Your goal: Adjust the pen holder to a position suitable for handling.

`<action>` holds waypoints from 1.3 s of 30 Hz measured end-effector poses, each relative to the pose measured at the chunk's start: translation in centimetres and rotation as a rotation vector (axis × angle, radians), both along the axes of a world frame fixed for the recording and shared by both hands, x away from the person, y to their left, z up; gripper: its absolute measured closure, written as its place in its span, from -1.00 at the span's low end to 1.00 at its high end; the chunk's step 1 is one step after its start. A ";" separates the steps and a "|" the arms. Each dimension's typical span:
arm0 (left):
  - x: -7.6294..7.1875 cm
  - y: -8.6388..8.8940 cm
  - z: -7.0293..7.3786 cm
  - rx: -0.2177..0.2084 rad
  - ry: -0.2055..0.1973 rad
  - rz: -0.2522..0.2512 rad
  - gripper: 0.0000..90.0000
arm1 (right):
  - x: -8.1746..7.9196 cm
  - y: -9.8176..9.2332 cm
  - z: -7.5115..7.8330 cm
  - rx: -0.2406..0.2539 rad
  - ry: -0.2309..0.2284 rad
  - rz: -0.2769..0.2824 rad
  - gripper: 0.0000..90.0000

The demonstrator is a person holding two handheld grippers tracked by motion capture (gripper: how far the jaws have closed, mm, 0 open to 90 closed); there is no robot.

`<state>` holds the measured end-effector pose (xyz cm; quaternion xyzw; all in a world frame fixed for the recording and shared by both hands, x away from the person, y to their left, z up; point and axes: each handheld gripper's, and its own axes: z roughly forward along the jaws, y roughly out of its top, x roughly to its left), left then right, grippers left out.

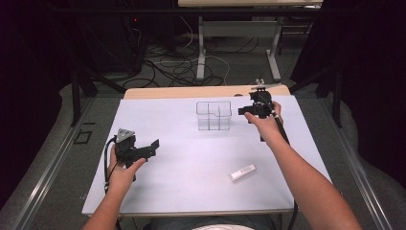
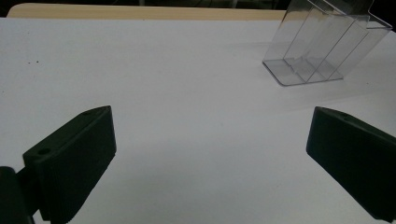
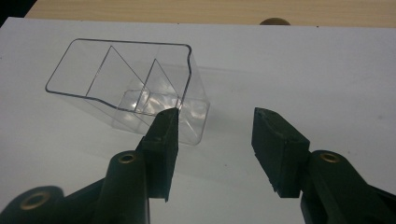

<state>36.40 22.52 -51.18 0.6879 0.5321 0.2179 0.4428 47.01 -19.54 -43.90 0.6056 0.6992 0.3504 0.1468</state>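
Starting at the left, our left gripper (image 1: 152, 145) sits over the near-left part of the white sheet (image 1: 191, 158), a little in from the sheet's left edge. In the left gripper view its jaws stand wide apart with nothing but bare sheet between them. There's plenty of open surface around it, forward toward the clear box and off to the right too.

Moving toward the middle, the clear plastic box (image 1: 213, 115) stands upright on the far half of the sheet, just short of the wooden table edge (image 1: 191, 91) that peeks out beyond the sheet's far border. It has dividers inside that split it into compartments, and we can't see anything in them. The stretch of sheet in front of it is bare.

Nearer to us and right of centre lies a small white block (image 1: 243, 172), flat on the sheet and turned at a slant, well apart from the box and from both grippers.

On the right, our right gripper (image 1: 245, 111) is just beside the box's right wall. In the right gripper view (image 3: 212, 128) the jaws are partly apart and hold nothing; one jaw tip sits in front of the box's near corner, but we can't tell if it touches. The sheet's right edge is near this hand.
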 end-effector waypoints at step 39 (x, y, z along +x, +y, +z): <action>0.0 0.2 -0.1 -0.009 0.013 -0.003 -0.96 | 4.3 2.8 -2.1 0.017 0.102 -0.042 0.58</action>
